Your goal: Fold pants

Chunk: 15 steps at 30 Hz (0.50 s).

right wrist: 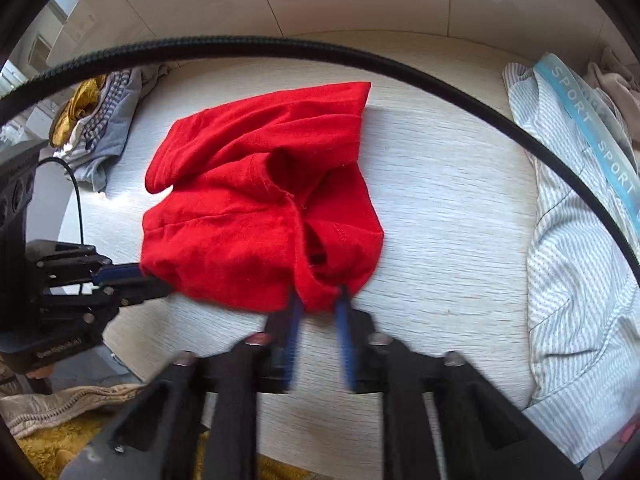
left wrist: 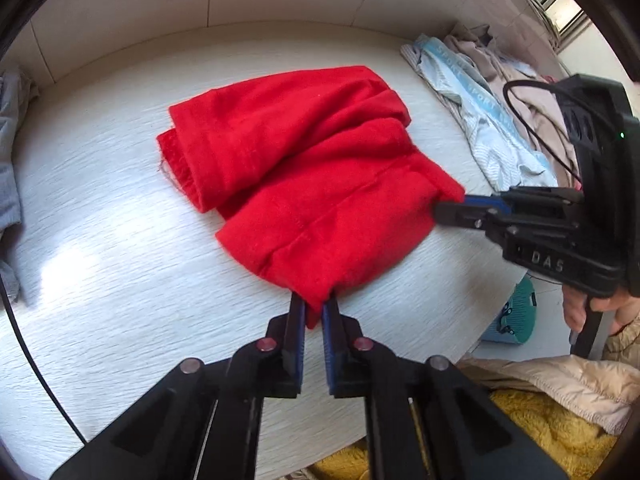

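Note:
Red pants (left wrist: 304, 168) lie bunched and partly folded on a white wood-grain table (left wrist: 112, 280). At the bottom of the left wrist view, my left gripper (left wrist: 315, 312) is shut on the near edge of the red fabric. My right gripper (left wrist: 440, 208) comes in from the right, shut on the pants' right corner. In the right wrist view the red pants (right wrist: 256, 200) fill the centre. The right gripper (right wrist: 318, 300) is blurred, with red cloth pinched between its blue pads. The left gripper (right wrist: 160, 280) holds the left corner.
A striped pale-blue garment with a SPORT band (right wrist: 580, 260) and beige clothes (left wrist: 520, 92) are piled at the table's right. Grey and mustard clothes (right wrist: 96, 128) lie at the left. A black cable (right wrist: 320, 48) arcs across the right wrist view. A teal basket (left wrist: 516, 316) stands on the floor.

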Each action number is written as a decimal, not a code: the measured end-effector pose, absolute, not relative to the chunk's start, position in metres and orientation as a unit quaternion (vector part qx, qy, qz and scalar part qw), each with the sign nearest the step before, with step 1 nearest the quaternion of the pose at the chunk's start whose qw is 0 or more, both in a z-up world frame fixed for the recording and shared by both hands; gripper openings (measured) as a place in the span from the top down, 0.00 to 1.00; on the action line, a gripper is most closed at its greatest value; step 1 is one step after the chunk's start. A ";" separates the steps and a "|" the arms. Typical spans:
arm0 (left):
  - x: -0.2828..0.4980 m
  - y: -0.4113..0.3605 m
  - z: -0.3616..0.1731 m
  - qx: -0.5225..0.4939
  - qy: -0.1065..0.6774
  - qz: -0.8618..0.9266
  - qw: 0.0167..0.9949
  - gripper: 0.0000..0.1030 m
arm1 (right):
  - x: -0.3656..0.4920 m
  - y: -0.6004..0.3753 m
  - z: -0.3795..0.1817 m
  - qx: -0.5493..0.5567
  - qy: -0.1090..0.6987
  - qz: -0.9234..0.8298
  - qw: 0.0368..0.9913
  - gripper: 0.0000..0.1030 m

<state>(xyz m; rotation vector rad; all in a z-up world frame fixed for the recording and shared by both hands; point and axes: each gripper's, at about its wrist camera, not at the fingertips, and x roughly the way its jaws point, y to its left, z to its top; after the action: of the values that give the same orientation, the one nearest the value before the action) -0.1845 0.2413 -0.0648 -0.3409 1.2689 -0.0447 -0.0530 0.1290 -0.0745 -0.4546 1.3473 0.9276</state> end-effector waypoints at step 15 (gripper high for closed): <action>-0.218 0.260 -0.041 -0.125 0.598 -0.006 0.791 0.64 | -0.051 0.129 -0.068 -0.218 0.608 0.431 0.630 0.77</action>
<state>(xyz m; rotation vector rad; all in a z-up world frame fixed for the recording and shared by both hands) -0.2184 0.2602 -0.0413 -0.2680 1.2876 -0.0126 -0.0510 0.1289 -0.0683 -0.4991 1.3925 0.9870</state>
